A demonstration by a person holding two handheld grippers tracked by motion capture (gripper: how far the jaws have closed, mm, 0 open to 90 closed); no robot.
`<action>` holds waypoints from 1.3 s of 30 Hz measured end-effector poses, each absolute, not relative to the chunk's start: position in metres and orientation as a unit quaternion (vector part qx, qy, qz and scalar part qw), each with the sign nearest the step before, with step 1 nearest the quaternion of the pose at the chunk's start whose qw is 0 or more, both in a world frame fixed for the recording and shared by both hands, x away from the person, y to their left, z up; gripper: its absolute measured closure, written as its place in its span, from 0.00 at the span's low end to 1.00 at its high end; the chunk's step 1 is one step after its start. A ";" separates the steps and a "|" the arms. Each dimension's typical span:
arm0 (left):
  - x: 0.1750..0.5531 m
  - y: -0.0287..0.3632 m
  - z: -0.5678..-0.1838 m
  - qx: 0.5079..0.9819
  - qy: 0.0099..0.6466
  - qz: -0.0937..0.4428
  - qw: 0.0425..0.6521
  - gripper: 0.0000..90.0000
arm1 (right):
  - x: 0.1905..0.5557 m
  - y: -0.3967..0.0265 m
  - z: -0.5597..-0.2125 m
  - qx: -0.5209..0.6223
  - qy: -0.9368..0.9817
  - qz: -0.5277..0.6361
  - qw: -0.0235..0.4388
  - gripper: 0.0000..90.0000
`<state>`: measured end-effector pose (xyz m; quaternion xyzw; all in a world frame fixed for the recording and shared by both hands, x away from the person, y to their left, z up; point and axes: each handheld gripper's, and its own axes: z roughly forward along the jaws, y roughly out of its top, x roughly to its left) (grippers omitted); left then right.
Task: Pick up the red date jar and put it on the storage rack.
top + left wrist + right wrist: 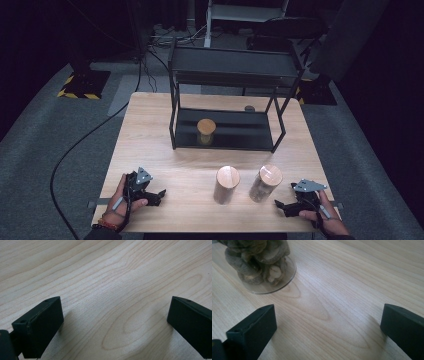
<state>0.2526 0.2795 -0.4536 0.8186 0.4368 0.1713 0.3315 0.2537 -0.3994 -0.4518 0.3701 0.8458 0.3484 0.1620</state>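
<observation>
The glass jar (260, 265) stood on the counter (190, 175), ahead-left of the right gripper's (286, 207) spread, empty jaws. The left gripper (159, 196) rested likewise, jaws spread. Approach phase, apparently; the next move likely requires centring the jaws around the jar.

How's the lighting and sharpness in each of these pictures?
High view: table brightly lit, surroundings nearly black, picture slightly soft. Left gripper view: wood grain sharp, soft shadows beside the open left tool. Right gripper view: grain crisp, the jar near the open right tool slightly blurred.
</observation>
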 end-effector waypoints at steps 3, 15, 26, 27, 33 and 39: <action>0.253 0.280 -0.454 0.819 0.437 0.171 0.331 0.00 | 0.253 -0.400 -0.449 0.364 0.850 0.345 0.162 0.03; 0.253 0.280 -0.454 0.819 0.437 0.171 0.331 0.00 | 0.232 -0.410 -0.415 0.320 0.851 0.391 0.145 0.03; 0.253 0.280 -0.454 0.819 0.436 0.171 0.332 0.00 | 0.215 -0.396 -0.391 0.296 0.855 0.398 0.155 0.03; 0.253 0.280 -0.454 0.819 0.437 0.171 0.332 0.00 | 0.213 -0.395 -0.389 0.292 0.855 0.399 0.156 0.03; 0.253 0.280 -0.454 0.819 0.437 0.171 0.331 0.00 | 0.203 -0.388 -0.375 0.275 0.857 0.408 0.156 0.03; 0.253 0.280 -0.454 0.819 0.436 0.171 0.331 0.00 | 0.201 -0.384 -0.366 0.257 0.857 0.425 0.139 0.03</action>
